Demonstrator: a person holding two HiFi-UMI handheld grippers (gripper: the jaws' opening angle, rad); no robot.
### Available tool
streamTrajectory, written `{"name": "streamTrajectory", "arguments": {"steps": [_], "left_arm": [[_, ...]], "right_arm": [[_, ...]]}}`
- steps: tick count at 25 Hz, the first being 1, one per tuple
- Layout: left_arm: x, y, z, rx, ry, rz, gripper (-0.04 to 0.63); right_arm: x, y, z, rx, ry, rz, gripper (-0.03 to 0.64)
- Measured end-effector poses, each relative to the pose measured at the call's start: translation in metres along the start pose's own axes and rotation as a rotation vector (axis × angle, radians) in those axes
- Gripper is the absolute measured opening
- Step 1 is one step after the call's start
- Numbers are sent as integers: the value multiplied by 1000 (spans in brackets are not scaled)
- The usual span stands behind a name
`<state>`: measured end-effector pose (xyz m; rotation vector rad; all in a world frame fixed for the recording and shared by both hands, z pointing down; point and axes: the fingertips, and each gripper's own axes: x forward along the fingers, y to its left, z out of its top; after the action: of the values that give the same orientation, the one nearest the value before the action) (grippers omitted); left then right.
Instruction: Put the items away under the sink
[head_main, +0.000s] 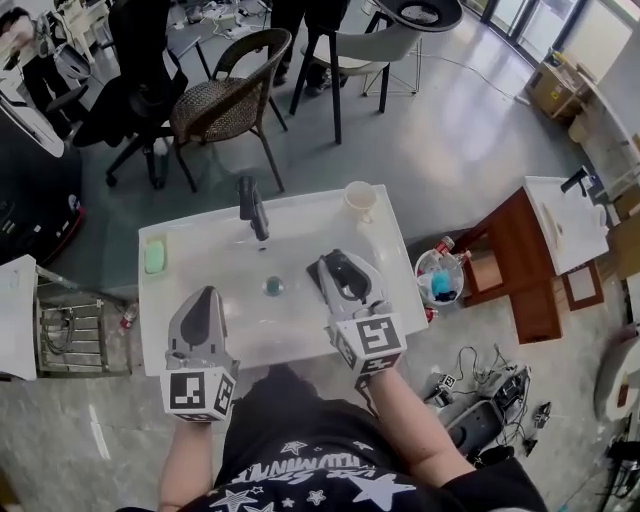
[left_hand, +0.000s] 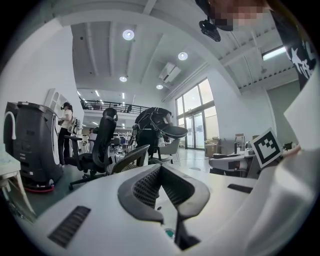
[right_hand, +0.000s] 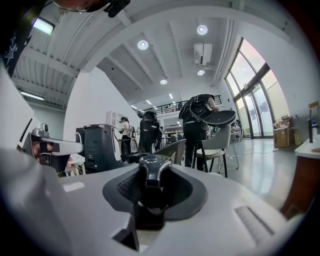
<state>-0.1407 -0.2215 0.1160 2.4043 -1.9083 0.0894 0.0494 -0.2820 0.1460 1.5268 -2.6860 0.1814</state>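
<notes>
The right gripper (head_main: 336, 264) is clamped on a dark item (right_hand: 154, 169). In the right gripper view the item stands upright between the pads with its glossy rounded head just above them, and the jaws stand partly apart around its body. What kind of item it is I cannot tell. The left gripper (head_main: 207, 298) has its jaws together at the tips and holds nothing; in its own view only white basin shows through the gap behind the tips.

Both grippers are level over the front half of the sink (head_main: 200, 240), the right one over the basin right of the drain (head_main: 273, 287). I judge the step in hand to be the carry: one item is gripped and lifted, but not yet stowed. The next move calls for bringing the right gripper back off the front rim and down to the space under the sink. No view shows that space, so whether a door or shelf is there is unknown. The free left gripper could open one if needed.

Farther out, a cup (head_main: 360, 197) sits at the back right corner, beyond the right gripper. A green bar (head_main: 155, 256) lies at the left rim, beyond the left gripper. The faucet (head_main: 253, 208) stands between them.
</notes>
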Motion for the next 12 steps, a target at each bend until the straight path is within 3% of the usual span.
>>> {"name": "streamTrajectory", "arguments": {"steps": [12], "left_arm": [[-22,-25,-3,58,4,14,9]], "right_arm": [[-44,-8,-23,-11,24,-25,91]]}}
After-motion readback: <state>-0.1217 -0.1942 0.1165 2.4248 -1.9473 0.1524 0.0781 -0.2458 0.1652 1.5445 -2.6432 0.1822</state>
